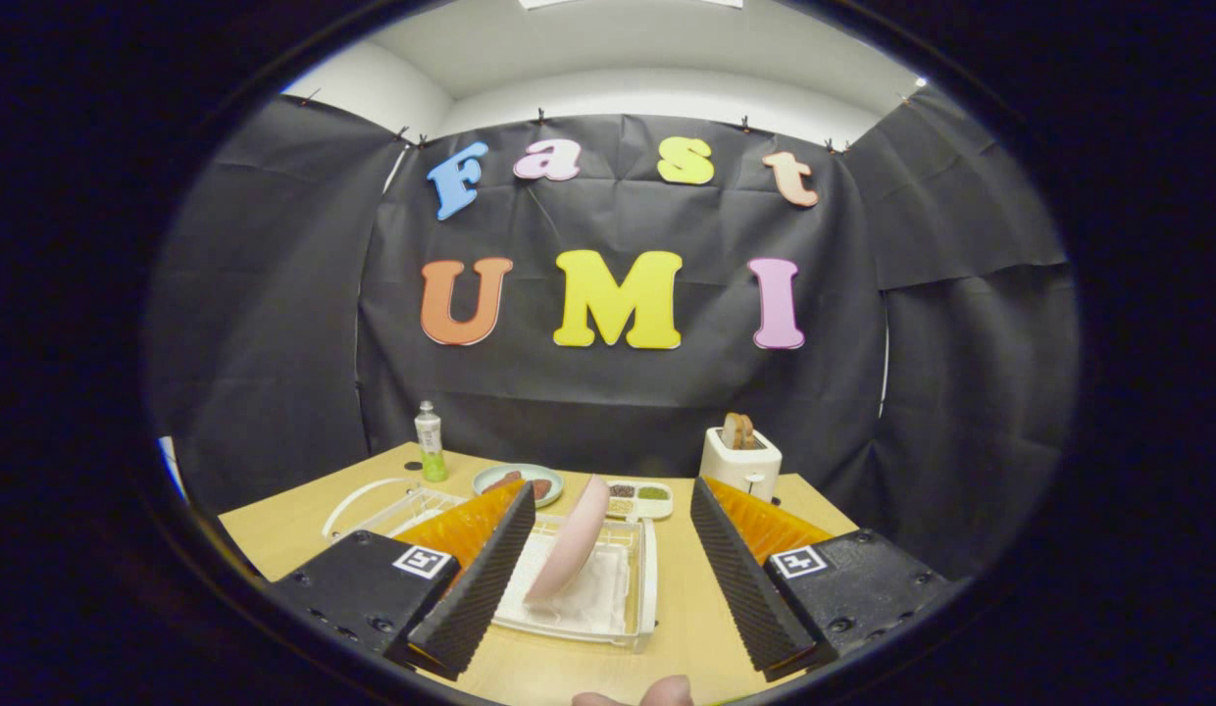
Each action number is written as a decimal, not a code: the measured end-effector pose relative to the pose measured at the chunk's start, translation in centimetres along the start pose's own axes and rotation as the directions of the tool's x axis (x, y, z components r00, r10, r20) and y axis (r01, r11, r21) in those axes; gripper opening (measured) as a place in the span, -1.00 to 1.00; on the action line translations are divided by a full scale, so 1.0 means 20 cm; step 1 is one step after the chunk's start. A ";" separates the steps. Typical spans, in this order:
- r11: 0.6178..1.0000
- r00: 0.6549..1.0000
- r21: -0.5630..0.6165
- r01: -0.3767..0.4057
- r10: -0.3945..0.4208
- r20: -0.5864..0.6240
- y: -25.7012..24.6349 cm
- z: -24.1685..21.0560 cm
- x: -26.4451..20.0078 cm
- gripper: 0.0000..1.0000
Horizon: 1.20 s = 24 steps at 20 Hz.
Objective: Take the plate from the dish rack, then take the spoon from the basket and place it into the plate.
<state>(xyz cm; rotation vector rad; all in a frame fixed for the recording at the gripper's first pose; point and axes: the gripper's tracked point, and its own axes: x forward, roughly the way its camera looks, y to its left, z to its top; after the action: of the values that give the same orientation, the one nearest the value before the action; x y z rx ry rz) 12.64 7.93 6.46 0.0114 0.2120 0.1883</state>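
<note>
Nothing of the task looks done yet. Left of the dish rack (642,579) lies a white basket (373,500), its spoon hidden; in the rack the pink plate (569,539) leans on edge. The gripper (608,598) holds its jaws wide, empty, around the plate without touching.

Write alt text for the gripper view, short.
An open claw hovers over a wooden table, with a pink plate standing on edge in a clear dish rack between its fingers. Beyond sit a green bottle, a plate of food, a small divided dish and a white toaster.
</note>
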 end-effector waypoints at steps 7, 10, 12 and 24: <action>0.999 0.971 0.027 -0.043 0.048 -0.234 0.05 -0.05 0.38 1.00; 0.997 0.942 0.059 -0.057 0.073 -0.326 0.09 -0.12 0.49 1.00; 0.994 0.915 0.096 -0.052 0.086 -0.395 0.09 -0.18 0.56 1.00; 0.976 0.788 0.208 0.059 0.083 -0.610 0.17 -0.37 0.77 0.57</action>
<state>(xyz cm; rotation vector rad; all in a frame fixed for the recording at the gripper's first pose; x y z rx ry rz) 25.29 14.03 -3.82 0.1722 0.8952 0.1760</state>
